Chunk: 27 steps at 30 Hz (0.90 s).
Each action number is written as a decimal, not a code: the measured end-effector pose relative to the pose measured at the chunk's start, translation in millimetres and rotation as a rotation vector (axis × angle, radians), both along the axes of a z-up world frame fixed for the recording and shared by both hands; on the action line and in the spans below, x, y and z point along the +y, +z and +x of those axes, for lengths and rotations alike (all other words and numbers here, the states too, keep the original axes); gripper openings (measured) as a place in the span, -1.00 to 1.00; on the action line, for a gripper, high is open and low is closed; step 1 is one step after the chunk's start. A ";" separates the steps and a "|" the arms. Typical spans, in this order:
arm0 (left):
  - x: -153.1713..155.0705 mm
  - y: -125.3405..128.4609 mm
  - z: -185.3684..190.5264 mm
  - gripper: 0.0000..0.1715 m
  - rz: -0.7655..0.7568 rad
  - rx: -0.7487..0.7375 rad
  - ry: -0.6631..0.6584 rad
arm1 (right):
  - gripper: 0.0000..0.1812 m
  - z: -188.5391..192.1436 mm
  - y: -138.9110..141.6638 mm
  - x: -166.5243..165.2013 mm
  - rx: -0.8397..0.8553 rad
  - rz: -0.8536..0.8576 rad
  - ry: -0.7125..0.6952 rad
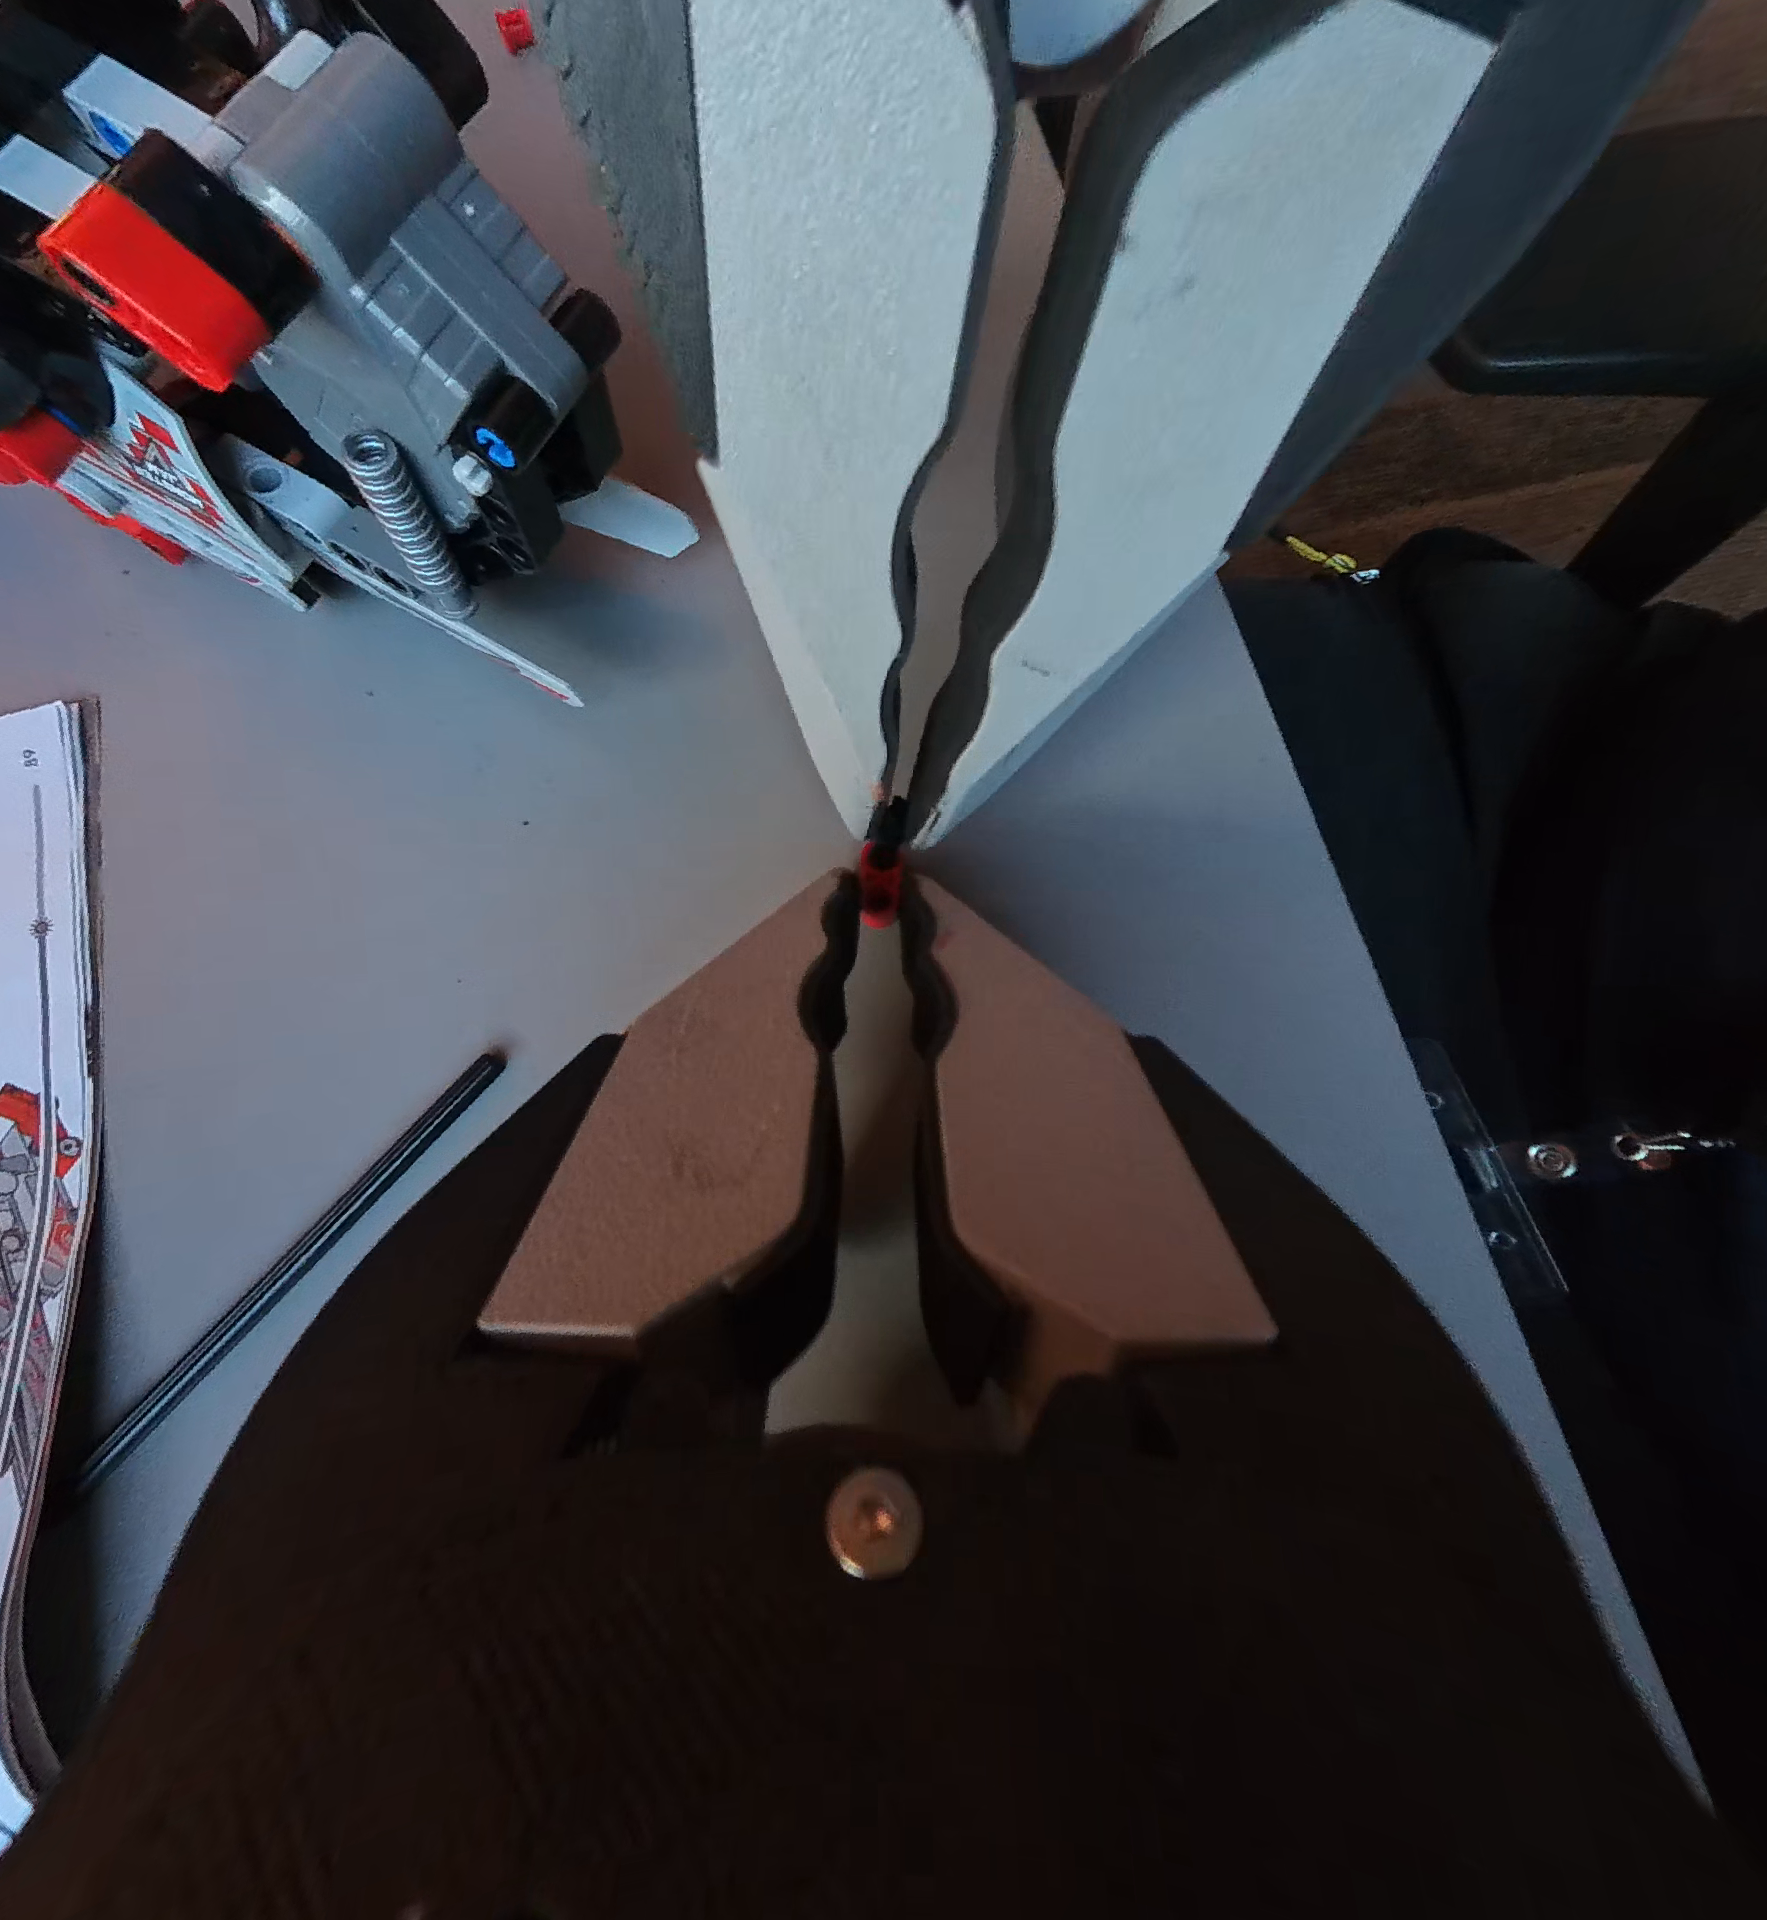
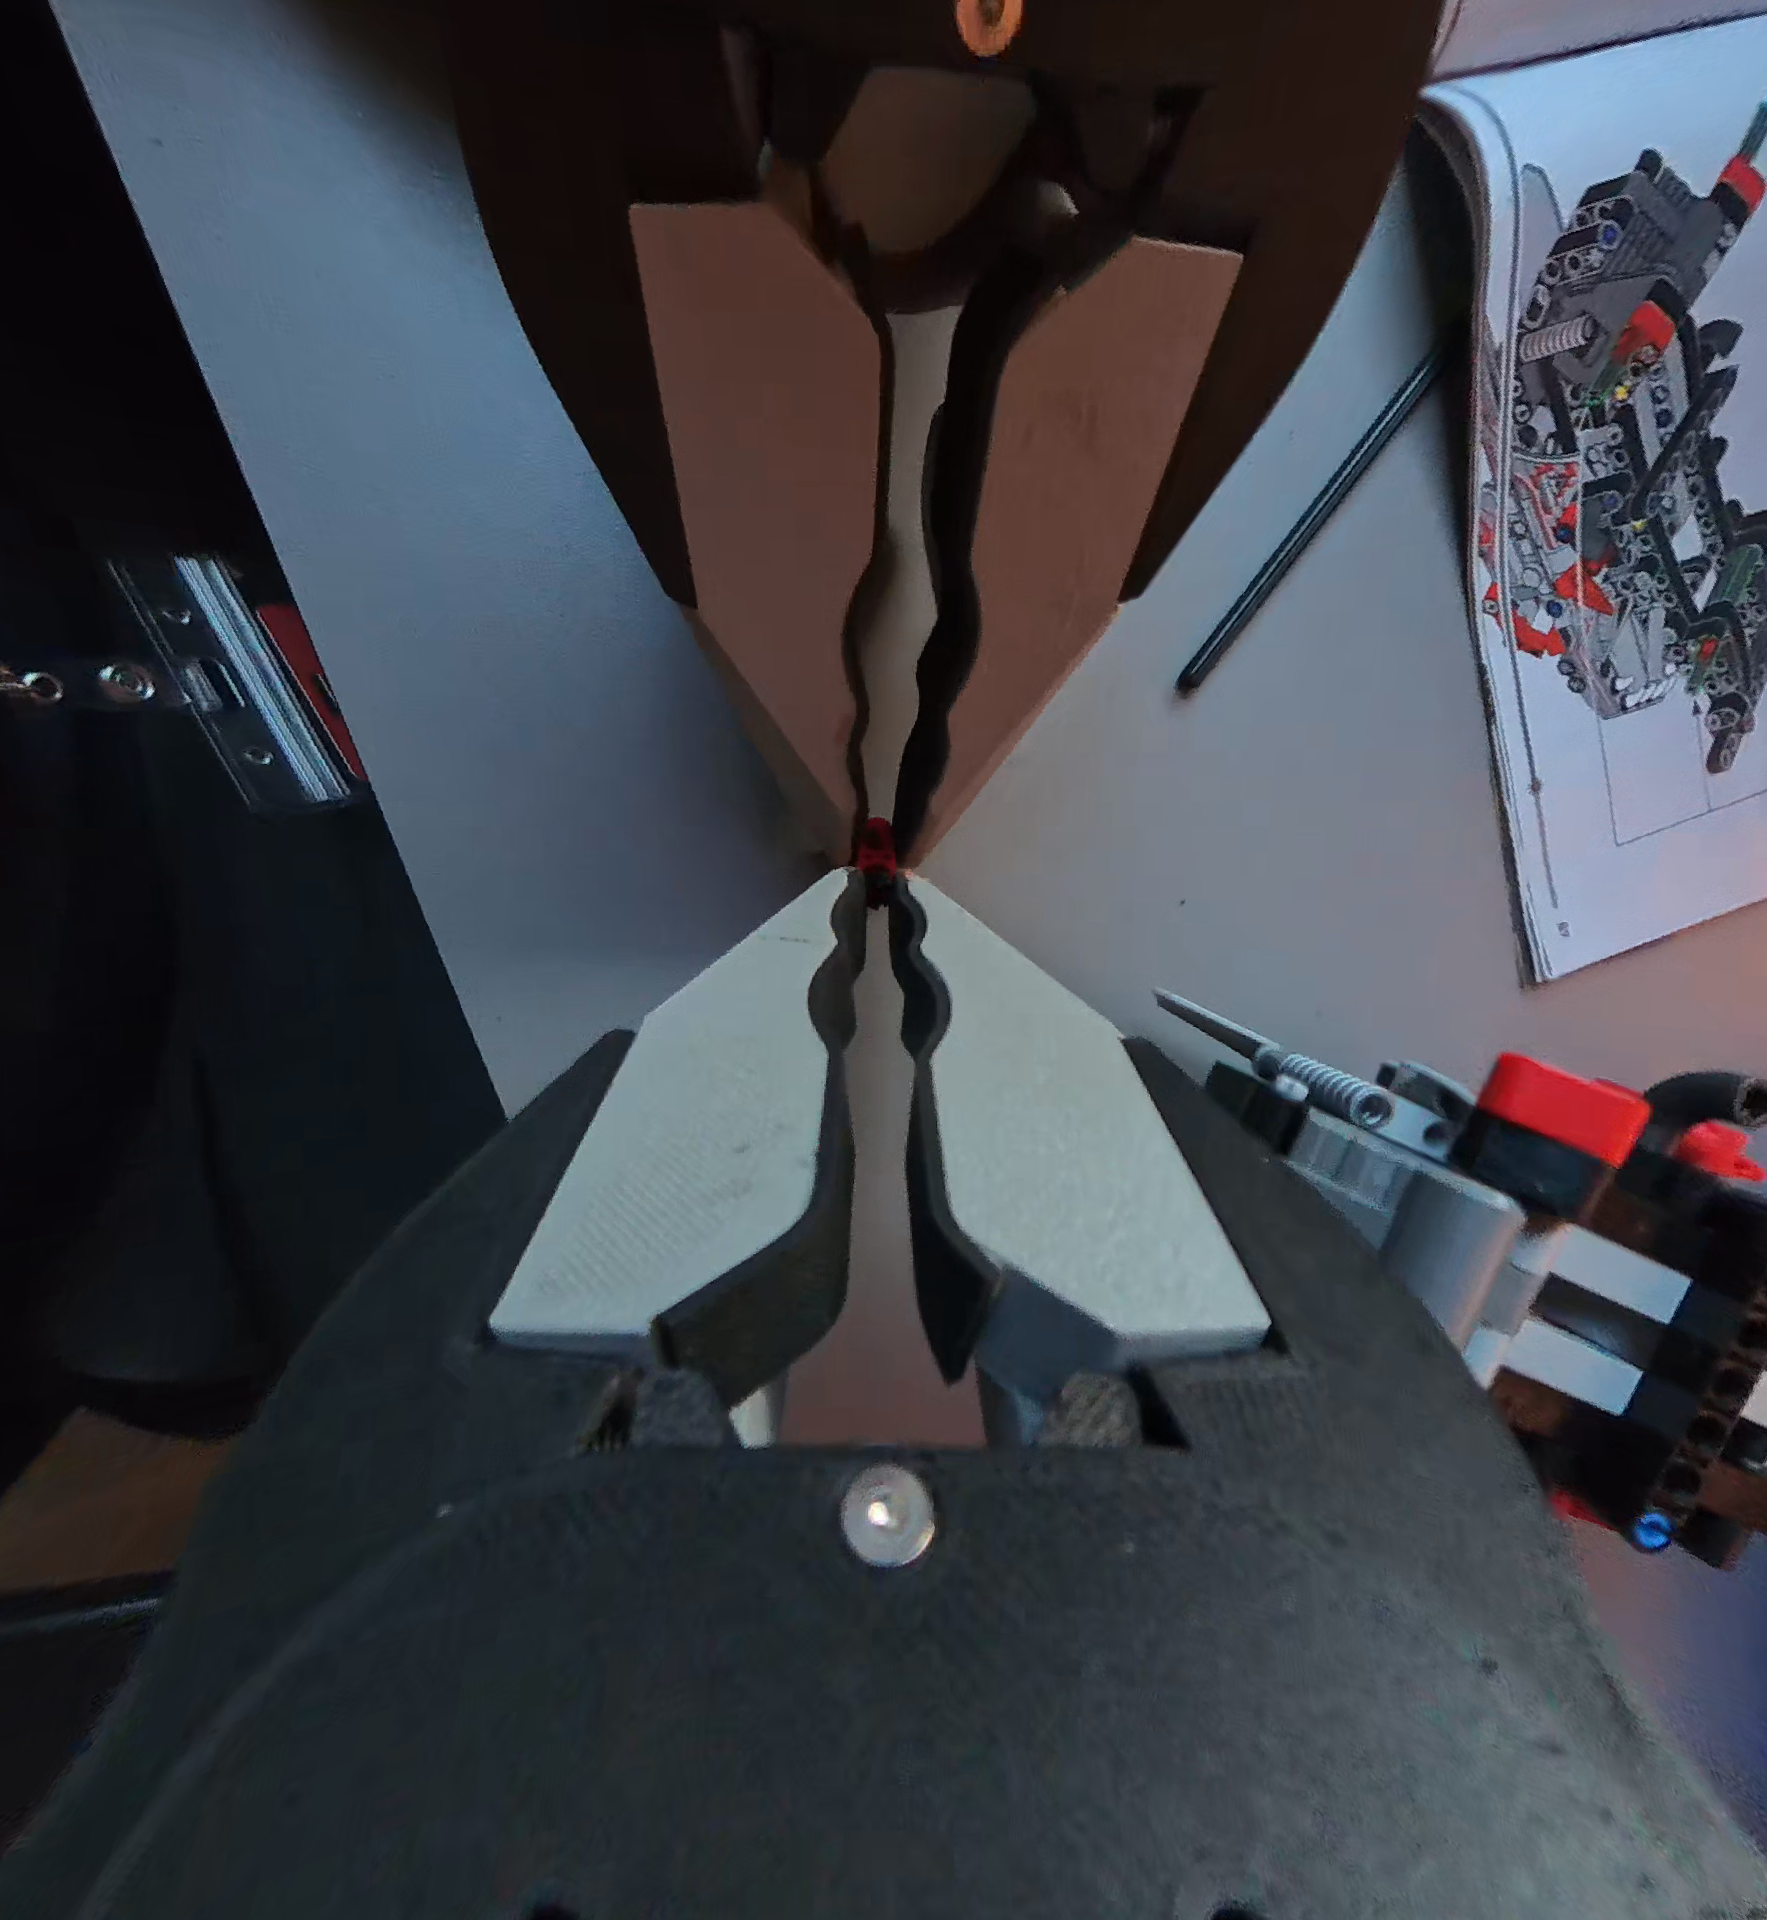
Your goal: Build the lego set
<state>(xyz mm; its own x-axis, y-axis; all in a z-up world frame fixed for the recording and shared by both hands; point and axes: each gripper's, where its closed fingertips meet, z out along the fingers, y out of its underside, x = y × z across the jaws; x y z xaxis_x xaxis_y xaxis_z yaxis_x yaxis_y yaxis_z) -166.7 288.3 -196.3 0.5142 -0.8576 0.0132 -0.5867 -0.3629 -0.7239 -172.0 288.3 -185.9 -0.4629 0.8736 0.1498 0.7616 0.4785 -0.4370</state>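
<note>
The two tools meet tip to tip above the grey tabletop, so that two tiny parts can be pushed together in the air. The left hand-held gripper, with brown fingers, is closed on a small red connector; the right hand-held gripper, with white fingers, is closed on a short black pin that butts against the red piece end to end. Holding each part at the very fingertips leaves the joint itself free, and lining the tools up head-on likely lets the push run straight along the pin. From these views I judge the pin to be at or just inside the connector's hole; how deep it sits is too small to tell. The half-built model lies farther back on the tabletop, well apart from the tips, presumably waiting for this sub-part. The manual lies open beside it, and a thin black rod lies loose between manual and tools.
</note>
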 end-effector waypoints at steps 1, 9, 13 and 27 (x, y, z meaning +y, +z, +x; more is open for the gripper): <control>0.0 0.0 -0.1 -0.94 0.003 0.003 0.000 | -0.99 -0.5 -0.1 0.0 -0.011 0.015 0.006; 0.4 0.2 -1.2 -0.95 0.013 0.007 0.011 | -0.98 -3.8 -6.0 0.1 -0.030 -0.013 0.016; -3.6 0.0 1.8 -0.94 0.013 0.006 -0.014 | -0.97 3.8 -5.3 5.7 0.038 -0.055 -0.064; 9.9 15.9 -0.1 -0.95 0.487 0.219 0.055 | -0.78 13.8 32.1 6.6 0.441 -0.496 -0.485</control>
